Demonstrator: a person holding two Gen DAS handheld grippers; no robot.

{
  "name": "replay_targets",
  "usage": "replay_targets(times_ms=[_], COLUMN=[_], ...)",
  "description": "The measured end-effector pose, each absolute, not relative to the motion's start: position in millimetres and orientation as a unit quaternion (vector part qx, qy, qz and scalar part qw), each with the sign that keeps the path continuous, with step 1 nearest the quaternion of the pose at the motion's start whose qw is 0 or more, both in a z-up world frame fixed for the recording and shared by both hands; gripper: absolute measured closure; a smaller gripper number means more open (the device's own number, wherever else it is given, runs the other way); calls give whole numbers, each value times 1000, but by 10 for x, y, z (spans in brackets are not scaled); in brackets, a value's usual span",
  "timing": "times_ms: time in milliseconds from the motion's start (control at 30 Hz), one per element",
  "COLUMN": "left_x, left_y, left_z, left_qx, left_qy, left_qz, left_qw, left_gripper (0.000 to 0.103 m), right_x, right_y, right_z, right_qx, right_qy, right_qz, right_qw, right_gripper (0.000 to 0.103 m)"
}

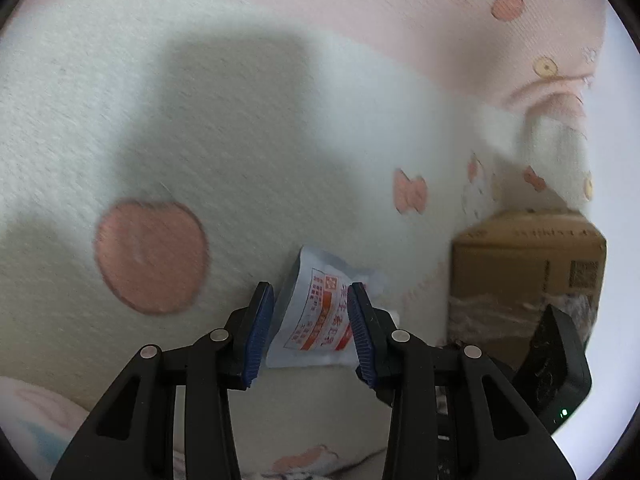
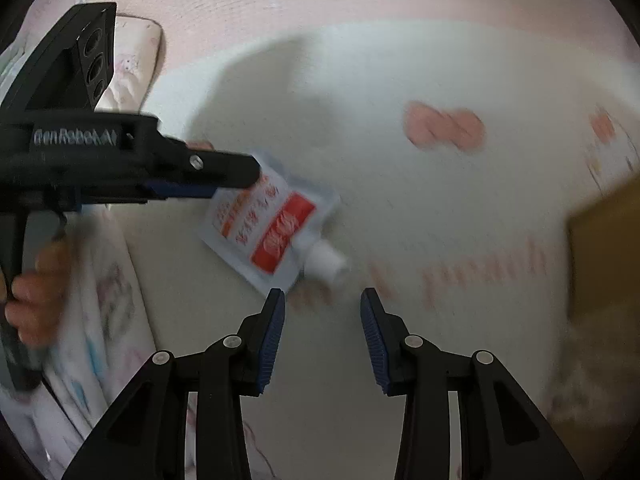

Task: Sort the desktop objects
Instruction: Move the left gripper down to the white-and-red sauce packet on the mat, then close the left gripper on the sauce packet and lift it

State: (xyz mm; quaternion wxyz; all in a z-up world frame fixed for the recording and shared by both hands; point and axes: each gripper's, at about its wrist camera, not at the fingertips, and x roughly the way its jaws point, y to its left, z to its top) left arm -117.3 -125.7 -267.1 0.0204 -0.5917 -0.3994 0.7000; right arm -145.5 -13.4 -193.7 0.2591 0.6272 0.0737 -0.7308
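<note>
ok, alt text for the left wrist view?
The left gripper holds a white pouch with red print between its blue pads, above a pale blanket with peach shapes. A cardboard box sits to the right.

Left gripper (image 2: 240, 178) pinches spouted pouch (image 2: 272, 224) at centre-left of frame.
Right gripper (image 2: 322, 300), jaws parted and empty, sits at lower centre, just below the pouch's white cap (image 2: 328, 262); cardboard box (image 2: 604, 248) at right edge.

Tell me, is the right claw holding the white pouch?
No, the right claw is open and empty, while the left claw grips the white pouch.
</note>
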Motion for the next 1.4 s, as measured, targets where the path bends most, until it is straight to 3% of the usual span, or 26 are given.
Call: replay_targets(times_ms=[133,467,733,1067,1400], left_x=[-1195,-1167,-1176,-1068,-992], left_y=[-1090,-1080,-1107,-1007,-924], left_z=[-2626,-2648,-2654,-2665,-2478], left_qx=[-597,-598,-594,-582,-550], left_qy=[-371,-363,-366,-391,-371], left_qz=[711,714,716,713,748], left_qw=[23,20,21,-2,5], left_gripper=[62,62,62,65,65], right_x=[-1384,-1796,-1750,-1732,-1659], right_y=[54,301,238,103,195], right_z=[-1925,-1939,-1943,-2028,-1993], right_qx=[618,612,609,614,599], right_qy=[38,-85,-36,-94,-104], right_qz=[-745,-751,-761,-773,-779], right_qw=[249,233,222,127,151], right_gripper=[62,62,62,63,64])
